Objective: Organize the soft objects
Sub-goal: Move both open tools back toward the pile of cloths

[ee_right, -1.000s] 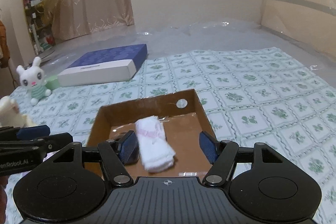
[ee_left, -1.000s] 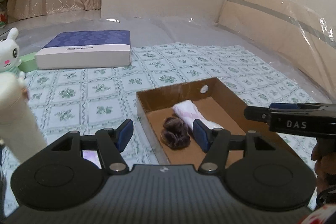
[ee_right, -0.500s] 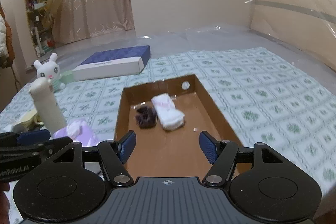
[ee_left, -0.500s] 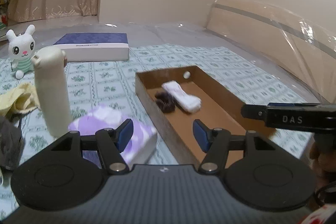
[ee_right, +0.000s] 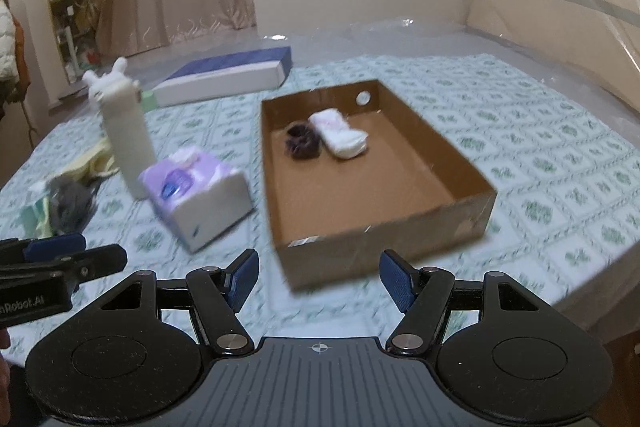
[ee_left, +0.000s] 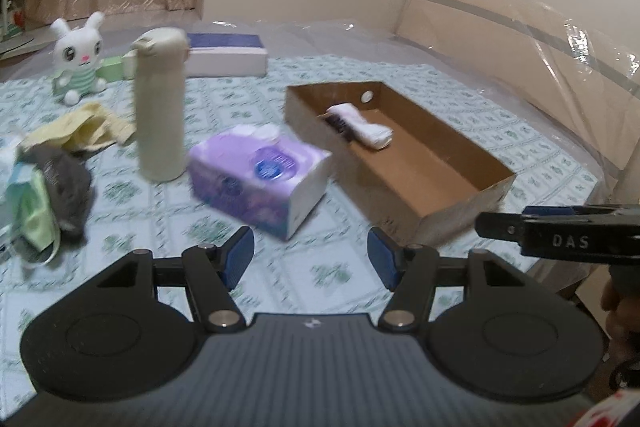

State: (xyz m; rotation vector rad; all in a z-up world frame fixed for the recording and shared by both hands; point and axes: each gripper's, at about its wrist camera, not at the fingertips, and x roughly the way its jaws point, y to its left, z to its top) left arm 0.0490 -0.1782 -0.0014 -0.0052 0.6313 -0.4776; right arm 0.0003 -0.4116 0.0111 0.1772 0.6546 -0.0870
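Note:
A brown cardboard box [ee_right: 472,183] [ee_left: 460,163] lies on the patterned cloth and holds a white rolled towel [ee_right: 340,135] [ee_left: 366,127] and a dark scrunchie [ee_right: 301,143] [ee_left: 340,126]. Left of the box lie a purple tissue pack [ee_left: 260,175] [ee_right: 196,193], a grey soft item [ee_left: 60,183] [ee_right: 70,203], a yellow cloth [ee_left: 80,131] [ee_right: 94,163] and a white bunny toy [ee_left: 78,59]. My left gripper [ee_left: 310,259] is open and empty, in front of the tissue pack. My right gripper [ee_right: 320,279] is open and empty, before the box's near wall.
A tall cream bottle [ee_left: 160,107] [ee_right: 122,135] stands beside the tissue pack. A blue-and-white flat box [ee_right: 224,79] [ee_left: 226,55] lies at the back. A green packet [ee_left: 32,211] lies at the far left. The bed edge is on the right.
Both grippers have pulled back and up from the box. The whole box, the tissue pack, the bottle and the left-side soft items have come into view.

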